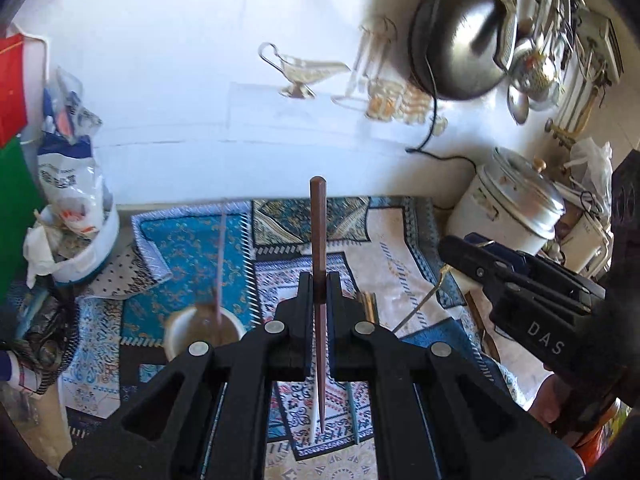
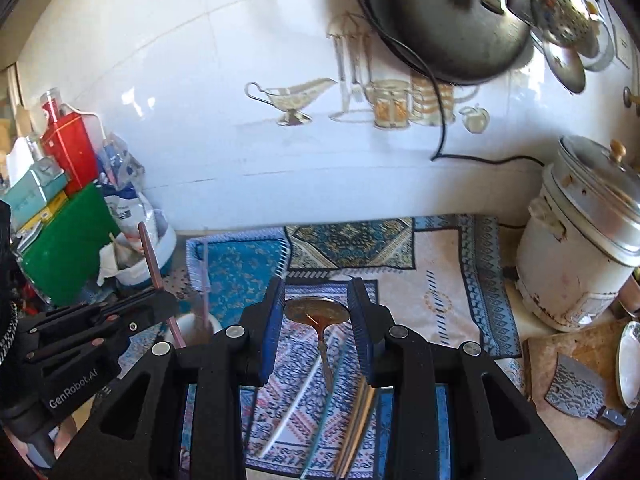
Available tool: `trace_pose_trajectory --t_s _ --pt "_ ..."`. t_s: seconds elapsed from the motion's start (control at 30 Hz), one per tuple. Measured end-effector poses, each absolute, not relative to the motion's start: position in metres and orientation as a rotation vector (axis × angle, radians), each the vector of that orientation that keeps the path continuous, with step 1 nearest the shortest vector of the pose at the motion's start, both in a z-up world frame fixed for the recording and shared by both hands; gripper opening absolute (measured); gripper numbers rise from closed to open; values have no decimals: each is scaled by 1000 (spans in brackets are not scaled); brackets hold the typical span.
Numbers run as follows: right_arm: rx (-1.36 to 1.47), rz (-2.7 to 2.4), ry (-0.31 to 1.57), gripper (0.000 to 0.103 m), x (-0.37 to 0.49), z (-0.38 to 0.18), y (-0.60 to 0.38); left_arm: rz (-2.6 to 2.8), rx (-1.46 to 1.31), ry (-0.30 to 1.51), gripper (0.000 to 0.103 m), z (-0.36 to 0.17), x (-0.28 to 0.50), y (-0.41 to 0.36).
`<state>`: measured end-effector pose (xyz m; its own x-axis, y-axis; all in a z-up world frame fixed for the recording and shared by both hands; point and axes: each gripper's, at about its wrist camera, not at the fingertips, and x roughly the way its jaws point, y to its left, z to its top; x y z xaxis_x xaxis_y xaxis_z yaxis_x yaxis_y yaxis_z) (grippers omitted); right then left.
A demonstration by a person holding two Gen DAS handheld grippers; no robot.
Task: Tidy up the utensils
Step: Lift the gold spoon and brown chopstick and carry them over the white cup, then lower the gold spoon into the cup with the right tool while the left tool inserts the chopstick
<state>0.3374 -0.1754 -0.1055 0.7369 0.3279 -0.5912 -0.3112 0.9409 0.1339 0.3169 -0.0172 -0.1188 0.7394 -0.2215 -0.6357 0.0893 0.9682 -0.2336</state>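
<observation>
My left gripper (image 1: pixel 319 292) is shut on a brown chopstick (image 1: pixel 319 232) and holds it upright above the patterned mats; it also shows in the right wrist view (image 2: pixel 150 258). A white cup (image 1: pixel 182 330) below left holds a thin pink chopstick (image 1: pixel 220 260). My right gripper (image 2: pixel 316 300) is open, its blue pads on either side of a brass spoon (image 2: pixel 316 312) that lies on the mat (image 2: pixel 440 292). More chopsticks (image 2: pixel 360 412) lie under the right gripper.
A white rice cooker (image 2: pixel 580 248) stands at the right. A cleaver (image 2: pixel 576 384) lies on a wooden board at the right front. Bags and boxes (image 2: pixel 68 216) crowd the left. A tiled wall (image 2: pixel 240 100) is behind, with a wok (image 2: pixel 440 12) hanging.
</observation>
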Motion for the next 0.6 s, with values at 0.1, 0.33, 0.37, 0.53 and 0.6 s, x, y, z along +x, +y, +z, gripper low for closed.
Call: trace_pose_trajectory --t_s 0.1,0.33,0.37,0.53,0.6 --pt "21 387 634 29 335 -97 -160 -137 -206 690 4 -109 314 1" --pt "14 470 588 30 330 -79 -127 -55 -235 628 4 -91 308 38" --pt "11 483 582 29 330 -76 -122 -47 -240 621 4 -89 308 42" --pt "5 541 566 30 330 -69 -98 6 -257 585 4 -81 310 62" --pt "4 558 563 30 332 -68 -91 23 -263 575 4 -78 312 68"
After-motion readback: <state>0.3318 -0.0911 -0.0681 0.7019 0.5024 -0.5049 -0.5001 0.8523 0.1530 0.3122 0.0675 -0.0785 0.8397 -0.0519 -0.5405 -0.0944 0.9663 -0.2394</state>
